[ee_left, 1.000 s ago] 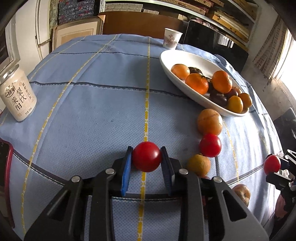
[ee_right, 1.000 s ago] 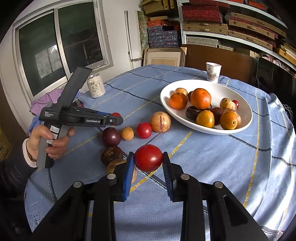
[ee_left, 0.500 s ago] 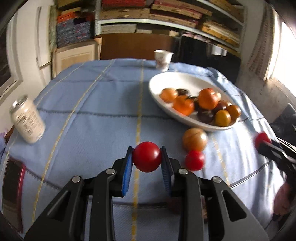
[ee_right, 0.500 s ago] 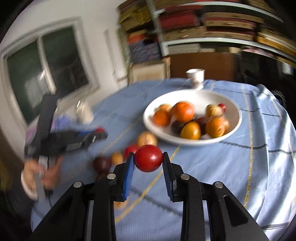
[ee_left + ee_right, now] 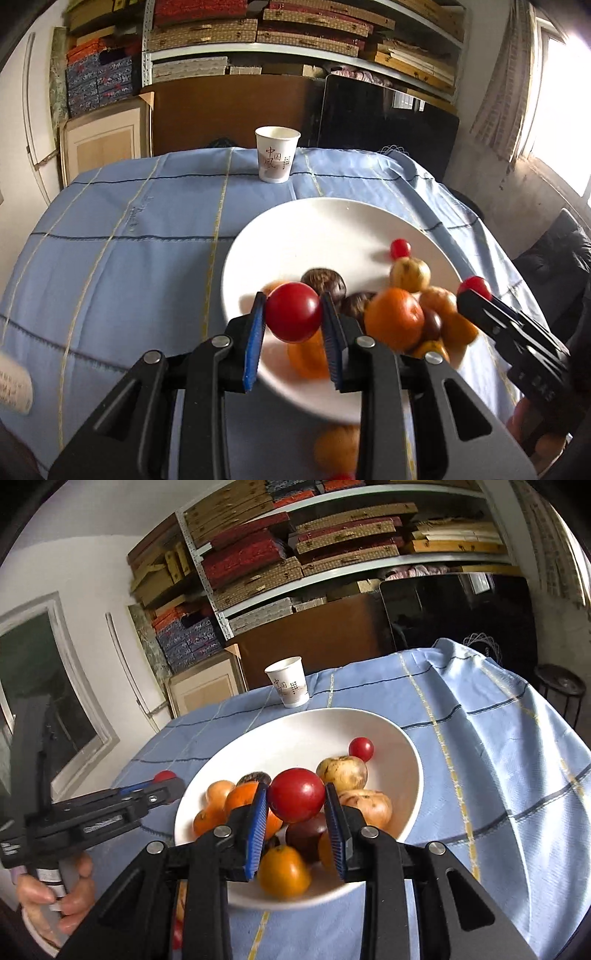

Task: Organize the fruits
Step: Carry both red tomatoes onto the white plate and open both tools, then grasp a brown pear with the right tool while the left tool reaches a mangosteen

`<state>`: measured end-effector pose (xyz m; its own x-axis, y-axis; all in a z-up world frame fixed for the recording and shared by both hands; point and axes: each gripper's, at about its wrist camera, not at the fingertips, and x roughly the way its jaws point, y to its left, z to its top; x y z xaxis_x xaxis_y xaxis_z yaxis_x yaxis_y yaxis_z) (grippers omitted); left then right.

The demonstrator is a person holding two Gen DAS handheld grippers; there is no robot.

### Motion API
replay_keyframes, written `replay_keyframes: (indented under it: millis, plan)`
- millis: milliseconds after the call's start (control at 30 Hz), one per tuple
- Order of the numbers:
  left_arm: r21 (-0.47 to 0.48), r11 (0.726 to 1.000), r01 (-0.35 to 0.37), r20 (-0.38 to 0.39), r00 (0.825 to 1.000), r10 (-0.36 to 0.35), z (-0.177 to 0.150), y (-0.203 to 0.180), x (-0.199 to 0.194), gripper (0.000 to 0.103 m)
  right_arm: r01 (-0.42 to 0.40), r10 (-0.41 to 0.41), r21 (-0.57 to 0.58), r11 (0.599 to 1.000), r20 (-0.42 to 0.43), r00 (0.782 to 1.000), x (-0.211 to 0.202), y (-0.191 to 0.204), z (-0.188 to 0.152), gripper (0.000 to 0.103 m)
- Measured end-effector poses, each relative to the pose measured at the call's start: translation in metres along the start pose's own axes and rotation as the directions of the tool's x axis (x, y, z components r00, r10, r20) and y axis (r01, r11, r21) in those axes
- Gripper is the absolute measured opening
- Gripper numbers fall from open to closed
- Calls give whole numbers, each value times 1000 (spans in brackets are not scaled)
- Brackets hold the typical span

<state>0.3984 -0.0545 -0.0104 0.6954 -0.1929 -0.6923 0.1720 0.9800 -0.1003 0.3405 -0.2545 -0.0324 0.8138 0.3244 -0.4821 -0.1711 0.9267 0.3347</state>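
Red tomatoes were pinched in both the left gripper (image 5: 293,314) and right gripper (image 5: 296,795), poised over the white bowl (image 5: 406,775) near the bench's far edge; most fruit already inside, 1 orange fruit (image 5: 336,446) outside.

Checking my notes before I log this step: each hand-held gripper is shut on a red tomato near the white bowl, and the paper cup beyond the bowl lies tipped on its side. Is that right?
Not quite. The paper cup stands upright, as the left wrist view shows. The rest holds: the left hand-held gripper and the right hand-held gripper are each shut on a red tomato near the white bowl.
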Motion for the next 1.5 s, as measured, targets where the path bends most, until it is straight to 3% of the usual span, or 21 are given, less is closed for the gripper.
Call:
replay_keyframes:
  millis: [133,167,200,267,433,633,767,967,1067,1233,1333,1400,1500]
  plan:
    - [-29,1000,0,-18,1000,-1,10,6,15,29,6,-5,22,1000,-27,1000,15,-9,6,33]
    - [-33,999,-7,-15,1000,6,11,8,16,39,-2,3,28,1000,-33,999,18,-10,7,35]
    - [-35,999,-14,-12,1000,14,11,9,15,61,-11,12,33,999,-41,999,18,-11,8,46]
    - [-65,997,-44,32,998,46,11,13,2,84,-5,6,45,999,-19,1000,11,-10,10,60]
    - [-90,994,-56,90,994,65,10,18,-35,97,2,-2,-1,1000,28,1000,-16,7,11,71]
    - [-103,991,-87,101,990,97,-14,18,-70,98,6,-4,-116,993,19,1000,-38,40,1,80]
    - [-120,985,-121,78,988,131,-55,29,-81,98,38,-37,-163,986,9,999,-48,54,-16,86]
    - [-177,965,-192,-1,981,194,-102,58,-86,98,15,-30,-176,984,-87,996,-57,59,-46,86]
    - [-218,960,-177,-5,984,180,-114,70,-98,98,19,-35,-164,986,-90,995,-68,60,-58,86]
    - [-241,955,-173,5,984,180,-126,74,-110,98,-61,43,-118,991,-155,987,-84,57,-76,86]
    - [-211,963,-167,21,984,175,-126,68,-115,98,-153,117,-146,977,-228,967,-91,63,-85,78]
    - [-197,967,-163,30,985,172,-126,63,-118,98,-264,201,-178,948,-309,930,-91,71,-90,77]
    - [-183,968,-169,24,984,177,-125,59,-116,98,-307,203,-255,917,-364,909,-89,82,-97,77]
